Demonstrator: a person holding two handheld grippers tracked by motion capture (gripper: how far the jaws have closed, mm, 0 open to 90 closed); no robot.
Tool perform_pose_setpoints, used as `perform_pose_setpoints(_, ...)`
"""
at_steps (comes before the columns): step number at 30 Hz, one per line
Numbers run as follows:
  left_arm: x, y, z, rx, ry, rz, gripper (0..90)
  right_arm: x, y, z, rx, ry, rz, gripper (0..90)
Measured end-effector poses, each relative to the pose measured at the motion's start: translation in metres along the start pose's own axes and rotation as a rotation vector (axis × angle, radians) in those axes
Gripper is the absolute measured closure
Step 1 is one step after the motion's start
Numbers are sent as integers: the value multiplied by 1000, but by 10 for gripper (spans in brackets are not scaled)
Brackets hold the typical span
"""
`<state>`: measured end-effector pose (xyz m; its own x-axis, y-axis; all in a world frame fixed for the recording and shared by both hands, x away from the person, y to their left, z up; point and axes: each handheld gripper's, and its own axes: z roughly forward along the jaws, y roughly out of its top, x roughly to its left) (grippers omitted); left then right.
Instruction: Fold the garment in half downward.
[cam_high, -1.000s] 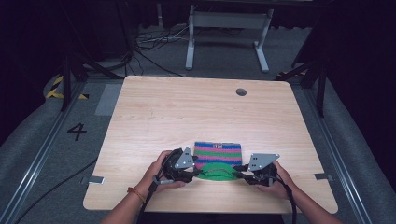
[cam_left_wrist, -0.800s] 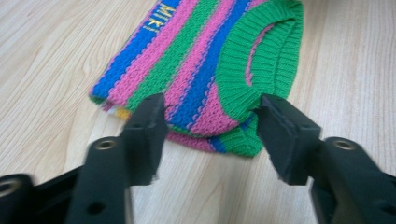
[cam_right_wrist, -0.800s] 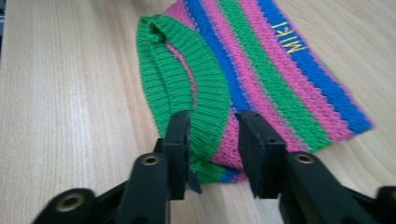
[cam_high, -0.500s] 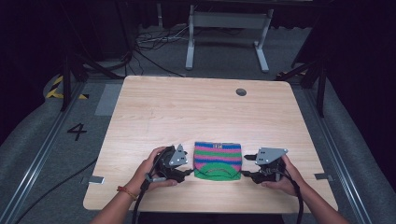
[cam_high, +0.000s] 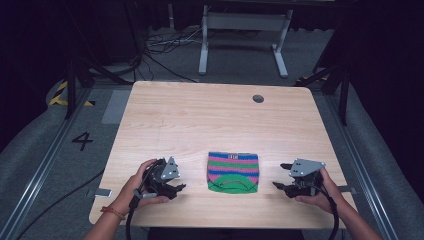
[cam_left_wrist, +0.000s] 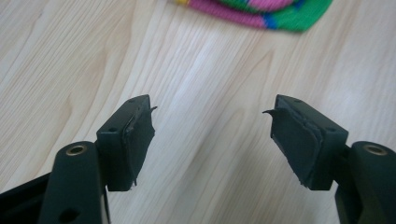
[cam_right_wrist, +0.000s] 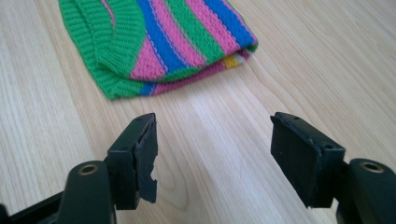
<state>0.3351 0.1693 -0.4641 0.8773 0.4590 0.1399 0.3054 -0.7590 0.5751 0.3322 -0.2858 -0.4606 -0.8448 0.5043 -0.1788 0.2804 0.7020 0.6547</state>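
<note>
A folded knitted cloth (cam_high: 233, 172) with green, pink and blue stripes lies flat near the front of the wooden table (cam_high: 215, 120). My left gripper (cam_high: 179, 181) rests to its left, apart from it, its jaws having just been opening, nothing between them. In the left gripper view the cloth's edge (cam_left_wrist: 261, 11) shows at the top, beyond the open gripper (cam_left_wrist: 210, 121). My right gripper (cam_high: 280, 176) stands to the cloth's right, also apart; its jaws have just been opening and are empty. The right gripper view shows the cloth (cam_right_wrist: 159, 42) ahead of the open gripper (cam_right_wrist: 212, 128).
A round cable hole (cam_high: 258, 98) sits in the table's far right part. Behind the table stands a white metal frame (cam_high: 245, 40) with cables on the floor. A floor mark "4" (cam_high: 82, 141) lies left of the table.
Both grippers have let go of the cloth's sides and drawn outward, left one to the left, right one to the right. Their jaws have opened. The cloth lies still.
</note>
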Motion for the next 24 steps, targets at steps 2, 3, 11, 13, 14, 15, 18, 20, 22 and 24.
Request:
perform_pose_setpoints(2, 3, -7, -2, -4, 4, -12, 275, -2, -8, -3, 6, -8, 10, 331)
perform_pose_setpoints(3, 4, -10, -3, -8, 5, -21, 274, -3, -12, -4, 9, -9, 20, 330)
perform_pose_setpoints(11, 16, -36, -13, -22, 26, -90, 260, -11, -44, -18, 8, -30, 95, 312)
perform_pose_setpoints(13, 18, -42, -15, -25, 26, -109, 257, -11, -52, -20, 15, -37, 114, 312)
perform_pose_setpoints(14, 19, -46, -15, -19, 28, -109, 256, -12, -56, -21, 17, -39, 122, 311)
perform_pose_setpoints(15, 19, -48, -16, -19, 26, -113, 254, -12, -60, -22, 19, -45, 133, 310)
perform_pose_setpoints(18, 23, -58, -18, -17, 25, -141, 250, -13, -69, -24, 24, -61, 157, 312)
perform_pose_setpoints(20, 24, -62, -19, -21, 25, -156, 245, -13, -72, -25, 22, -61, 164, 308)
perform_pose_setpoints(22, 26, -68, -20, -28, 17, -175, 238, -13, -79, -27, 18, -57, 187, 299)
perform_pose_setpoints(24, 28, -75, -21, -27, 7, -192, 230, -13, -84, -29, 10, -61, 205, 287)
